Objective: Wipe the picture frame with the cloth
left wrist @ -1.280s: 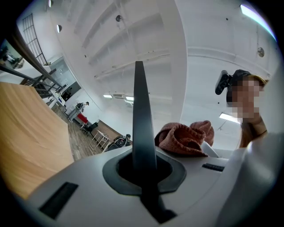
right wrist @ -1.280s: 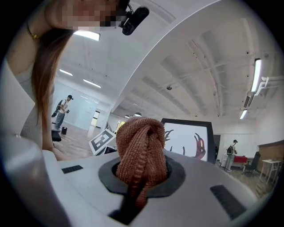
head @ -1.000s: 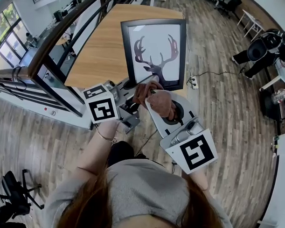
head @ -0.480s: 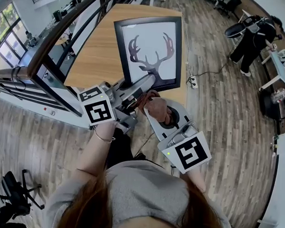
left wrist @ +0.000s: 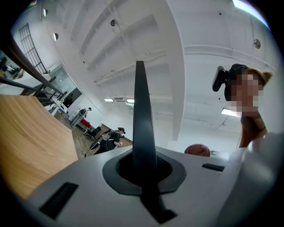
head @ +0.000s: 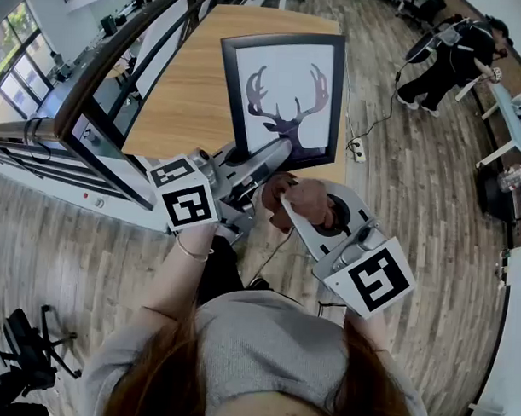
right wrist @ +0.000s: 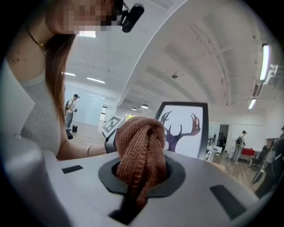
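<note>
Straight ahead is blocked: the picture frame (head: 286,97) stands upright at the near end of the table (head: 184,81) and fills the top centre of the head view. Left of it the wooden tabletop is bare, so there's plenty of room, but the black railing (head: 103,78) runs along the upper left and hems that side in. Right of the frame the table ends and it's open floor, just a power strip (head: 355,149) and its cable. The tight bit is right below the frame. The left gripper (head: 278,146), jaws together, reaches up to the bottom edge. The right gripper (head: 287,193), clamped on the bunched cloth (right wrist: 141,142), sits just beside it, with hardly any gap between them.
</note>
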Available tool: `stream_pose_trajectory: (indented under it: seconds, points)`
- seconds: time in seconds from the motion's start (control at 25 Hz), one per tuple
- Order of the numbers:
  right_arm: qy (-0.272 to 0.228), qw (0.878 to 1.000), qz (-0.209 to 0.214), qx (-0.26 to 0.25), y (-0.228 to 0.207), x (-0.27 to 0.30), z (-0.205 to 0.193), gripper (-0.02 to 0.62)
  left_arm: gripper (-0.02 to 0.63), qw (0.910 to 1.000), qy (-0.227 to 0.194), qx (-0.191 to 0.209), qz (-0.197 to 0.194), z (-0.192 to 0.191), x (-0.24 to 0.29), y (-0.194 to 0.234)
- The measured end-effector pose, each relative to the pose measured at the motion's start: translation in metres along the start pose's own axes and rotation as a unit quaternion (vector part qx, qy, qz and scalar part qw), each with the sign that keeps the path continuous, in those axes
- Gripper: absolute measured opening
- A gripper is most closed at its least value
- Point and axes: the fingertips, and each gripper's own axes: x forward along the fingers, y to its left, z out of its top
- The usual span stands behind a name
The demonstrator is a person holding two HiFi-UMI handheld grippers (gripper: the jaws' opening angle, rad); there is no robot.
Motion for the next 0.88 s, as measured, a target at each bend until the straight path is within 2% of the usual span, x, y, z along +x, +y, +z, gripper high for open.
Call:
stream_pose_trajectory:
  seconds: [0.12, 0.28, 0.4, 0.56, 0.64, 0.88]
  points:
    - [-0.022, 0.999, -0.023, -0.020, -0.015, -0.014, 0.033, 0.046, 0.018, 1.0000, 0.001, 0.002, 0.006, 0.000, 0.000, 0.000]
    - [-0.088, 0.992, -0.049, -0.070, -0.036, -0.023, 0.077, 0.046, 0.018, 1.0000, -0.001, 0.003, 0.004, 0.001, 0.000, -0.002]
    - [-0.140, 0.981, -0.078, -0.110, -0.047, -0.024, 0.114, 0.046, 0.018, 1.0000, 0.001, 0.000, 0.002, 0.000, 0.000, -0.003]
    - [-0.183, 0.958, -0.145, -0.165, -0.068, -0.015, 0.152, 0.046, 0.018, 0.9999, 0.004, -0.011, -0.006, 0.000, 0.000, -0.006]
    - [-0.186, 0.952, -0.162, -0.182, -0.079, -0.003, 0.155, 0.046, 0.018, 0.9998, 0.004, -0.012, -0.014, 0.002, 0.000, -0.009]
    - [-0.169, 0.944, -0.200, -0.200, -0.098, 0.041, 0.146, 0.046, 0.018, 0.9994, 0.012, 0.011, -0.032, 0.002, -0.001, -0.011]
